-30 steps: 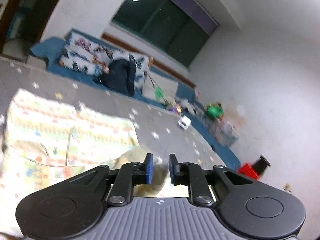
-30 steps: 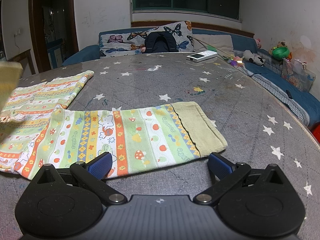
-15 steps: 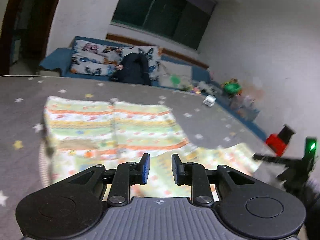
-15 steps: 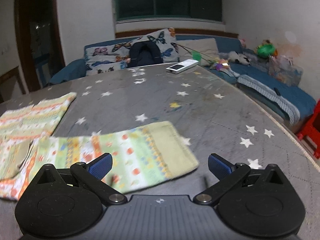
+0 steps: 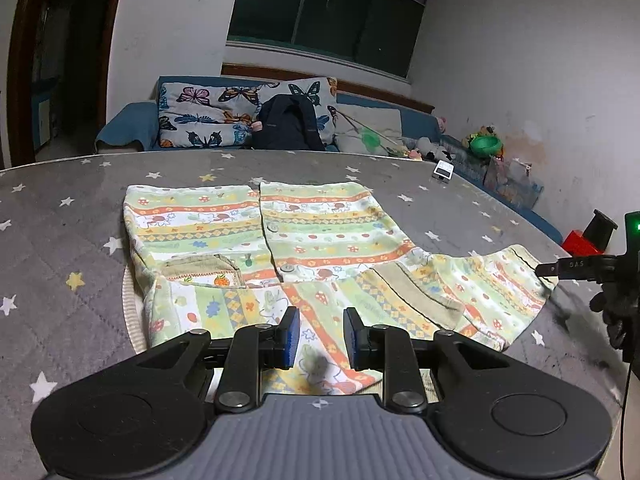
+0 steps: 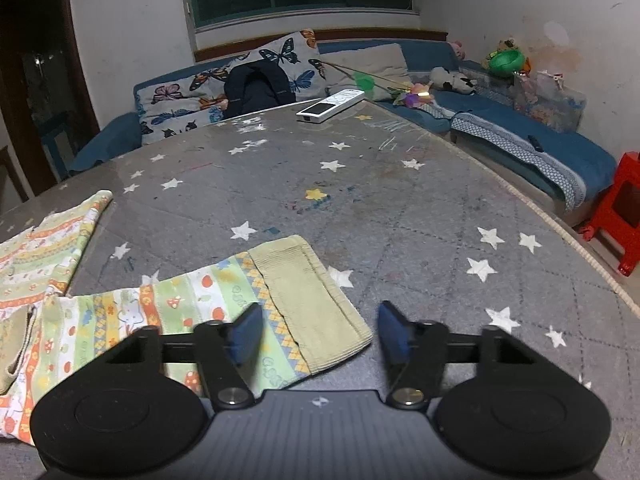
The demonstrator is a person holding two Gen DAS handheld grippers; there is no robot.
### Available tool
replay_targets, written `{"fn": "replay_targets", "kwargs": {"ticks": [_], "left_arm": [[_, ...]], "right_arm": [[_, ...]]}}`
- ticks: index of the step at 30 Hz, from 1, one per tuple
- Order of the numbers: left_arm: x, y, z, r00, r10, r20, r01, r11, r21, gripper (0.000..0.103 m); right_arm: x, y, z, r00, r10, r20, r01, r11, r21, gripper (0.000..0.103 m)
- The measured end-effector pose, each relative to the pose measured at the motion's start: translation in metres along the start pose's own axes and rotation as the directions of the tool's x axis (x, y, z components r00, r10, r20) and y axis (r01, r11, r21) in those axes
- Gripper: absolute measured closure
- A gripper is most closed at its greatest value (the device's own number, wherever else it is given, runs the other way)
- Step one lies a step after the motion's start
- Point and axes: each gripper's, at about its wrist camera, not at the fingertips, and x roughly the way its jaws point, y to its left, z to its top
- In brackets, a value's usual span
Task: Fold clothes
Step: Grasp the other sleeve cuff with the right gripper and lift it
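A patterned baby top [image 5: 304, 240] lies spread flat on the grey star-print counter [image 6: 400, 184], one sleeve reaching right. The left tool [image 5: 319, 336] hovers over its near hem, jaws slightly apart and gripping nothing. The right tool [image 6: 320, 330] is closing, jaws apart astride the sleeve's ribbed cuff [image 6: 312, 296], not yet pinching it.

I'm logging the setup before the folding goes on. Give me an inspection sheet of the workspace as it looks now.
Surface: grey star-print cover, scuffed.
Job's things: patterned garment lying flat; left sleeve folded in, right sleeve cuff still out.
Clutter: white remote at the far edge.
Grippers: left tool narrowly open, empty; right tool closing over the cuff, not gripping.
Cables: thin cable at the right tool.
Surroundings: sofa, butterfly pillows, red stool.
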Motion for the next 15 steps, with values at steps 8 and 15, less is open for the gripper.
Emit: {"fn": "replay_targets", "kwargs": {"ticks": [8, 15], "left_arm": [[-0.008, -0.002, -0.008, 1.0, 0.02, 0.003, -0.02, 0.999, 0.042, 0.074], [-0.026, 0.003, -0.015, 0.999, 0.033, 0.023, -0.034, 0.999, 0.037, 0.068]], "right_arm": [[-0.014, -0.01, 0.007, 0.992, 0.127, 0.02, -0.128, 0.978, 0.163, 0.093], [-0.055, 0.037, 0.036, 0.906, 0.406, 0.118, -0.421, 0.892, 0.164, 0.094]]}}
